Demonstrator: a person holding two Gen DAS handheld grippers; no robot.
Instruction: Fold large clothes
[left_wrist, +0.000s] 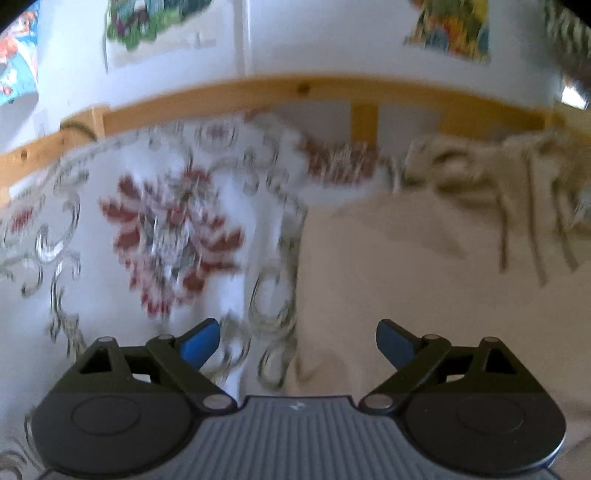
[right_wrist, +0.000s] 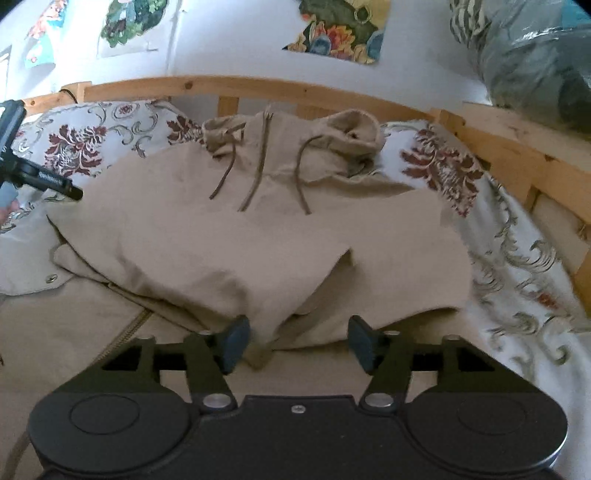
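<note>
Only right view: beige hooded jacket (right_wrist: 229, 236), drawstrings (right_wrist: 255, 184), zipper (right_wrist: 122, 339).

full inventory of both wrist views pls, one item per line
beige hooded jacket: 1, beige, partly folded on the bed, hood toward the headboard
brown drawstrings: 3 visible, brown, hanging below the hood
floral bedsheet: 1, white with red and grey flowers, under the jacket
wooden bed frame: 1, light pine, along the wall
colourful wall pictures: several, on the white wall
left gripper: 1, black with blue pads, open, at the jacket's edge
right gripper: 1, open, a jacket fold lying between its pads
</note>
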